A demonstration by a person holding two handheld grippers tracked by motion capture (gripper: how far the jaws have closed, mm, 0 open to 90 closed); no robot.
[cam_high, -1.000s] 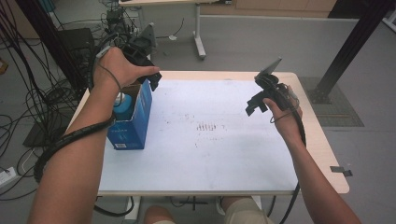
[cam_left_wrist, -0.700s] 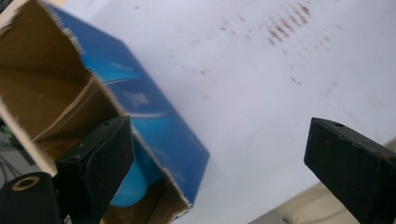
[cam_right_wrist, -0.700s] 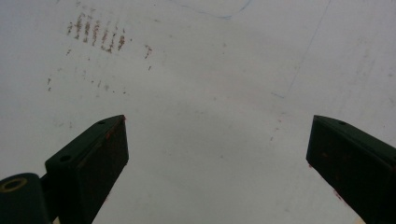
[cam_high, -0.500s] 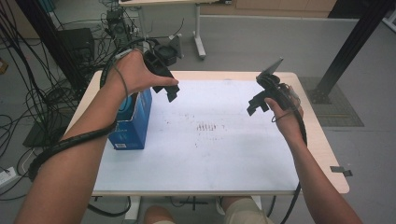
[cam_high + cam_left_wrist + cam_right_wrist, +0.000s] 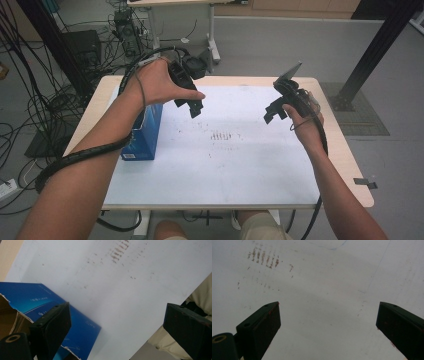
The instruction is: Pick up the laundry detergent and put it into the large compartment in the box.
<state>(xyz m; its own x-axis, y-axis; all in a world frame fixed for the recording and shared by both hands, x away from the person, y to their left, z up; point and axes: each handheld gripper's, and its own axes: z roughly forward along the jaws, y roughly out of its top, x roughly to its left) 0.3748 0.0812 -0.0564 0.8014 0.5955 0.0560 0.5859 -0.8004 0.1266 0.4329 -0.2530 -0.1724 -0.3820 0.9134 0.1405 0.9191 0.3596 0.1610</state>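
Both tongs you are holding are spread wide, gripping nothing: left tongs (image 5: 192, 106) hovering beside the blue box (image 5: 145, 135) standing near the surface's (image 5: 225, 170) left edge, right tongs (image 5: 272, 111) well apart.

one blue carton (image 5: 146, 131) on the surface (image 5: 225, 170), standing at its left edge, top torn open; count of cartons: one.

two claws: left claw (image 5: 192, 102) and right claw (image 5: 272, 111), one per hand. each claw has two black jaws, four jaws in all.

two hands: left hand (image 5: 160, 85), right hand (image 5: 305, 125). two forearms coming in from below.

one white surface, with one cluster of brownish marks (image 5: 225, 136) near its middle; short strokes in the cluster too small to count.

one black cable (image 5: 75, 157) along the left forearm, one along the right.
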